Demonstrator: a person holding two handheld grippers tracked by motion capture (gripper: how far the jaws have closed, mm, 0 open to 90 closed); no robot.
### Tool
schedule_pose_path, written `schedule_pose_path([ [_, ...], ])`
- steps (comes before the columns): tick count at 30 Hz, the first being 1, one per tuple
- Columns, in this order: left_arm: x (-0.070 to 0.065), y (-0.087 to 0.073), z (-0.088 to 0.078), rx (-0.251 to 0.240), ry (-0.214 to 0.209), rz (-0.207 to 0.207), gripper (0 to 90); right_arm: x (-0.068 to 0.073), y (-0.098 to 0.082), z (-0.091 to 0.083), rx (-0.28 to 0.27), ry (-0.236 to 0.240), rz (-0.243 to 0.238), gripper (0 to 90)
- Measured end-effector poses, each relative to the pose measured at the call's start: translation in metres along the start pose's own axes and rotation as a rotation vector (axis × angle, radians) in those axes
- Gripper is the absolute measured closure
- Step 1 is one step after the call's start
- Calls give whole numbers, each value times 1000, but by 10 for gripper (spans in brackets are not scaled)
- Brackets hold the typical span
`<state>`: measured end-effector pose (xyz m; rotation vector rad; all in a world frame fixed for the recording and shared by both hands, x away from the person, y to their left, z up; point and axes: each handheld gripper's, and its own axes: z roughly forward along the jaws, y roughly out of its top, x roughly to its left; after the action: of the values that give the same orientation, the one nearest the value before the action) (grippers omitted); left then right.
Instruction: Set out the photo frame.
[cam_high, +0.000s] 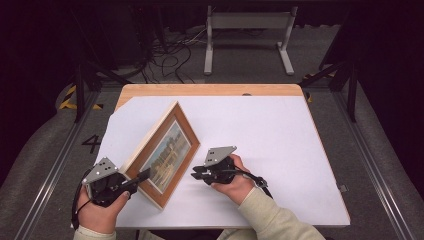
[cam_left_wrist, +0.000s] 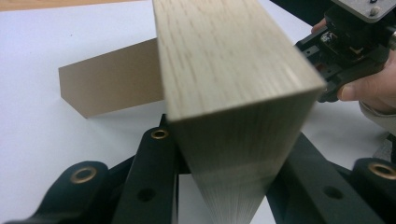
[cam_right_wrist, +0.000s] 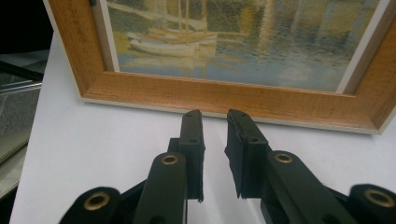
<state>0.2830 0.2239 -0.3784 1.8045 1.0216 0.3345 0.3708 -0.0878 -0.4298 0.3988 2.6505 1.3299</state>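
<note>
The picture frame (cam_high: 162, 154) stands propped on its back stand (cam_left_wrist: 112, 84) at the near left of the white table (cam_high: 280, 150). The left gripper (cam_high: 142, 176) is clamped on its near corner; the right gripper (cam_high: 196, 175), jaws nearly together and empty, waits just before its front. Standing it looks done; any straightening and letting go remain. Nothing on the frame reads as writing; a "4" (cam_high: 91, 143) marks the floor.

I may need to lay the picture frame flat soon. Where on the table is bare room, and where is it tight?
The white table is bare right of the picture frame, out to its far and right edges. It is tight near the front-left corner: the left claw grips the frame's side, and the right claw sits beside its front.
</note>
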Motion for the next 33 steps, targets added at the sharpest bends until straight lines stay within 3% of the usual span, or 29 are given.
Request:
schedule_pose_path([
  [9,12,-2,-2,-49,-21,-52,754,-12,3,-15,-52,-22,36,746],
  [13,19,-3,1,-68,-82,-59,778,-22,7,-24,-91,-37,65,639],
  [18,19,-1,2,-60,-82,-41,779,-36,15,-35,-136,-63,93,571],
  [19,20,-1,3,-64,-87,-40,778,-45,19,-37,-147,-81,105,537],
  [24,24,-1,3,-70,-102,-22,777,-65,23,-33,-141,-104,136,488],
  [31,28,-1,4,-76,-112,3,770,-85,32,-26,-152,-66,159,436],
  [33,27,-2,4,-55,-104,-3,758,-92,35,-21,-190,-26,177,416],
])
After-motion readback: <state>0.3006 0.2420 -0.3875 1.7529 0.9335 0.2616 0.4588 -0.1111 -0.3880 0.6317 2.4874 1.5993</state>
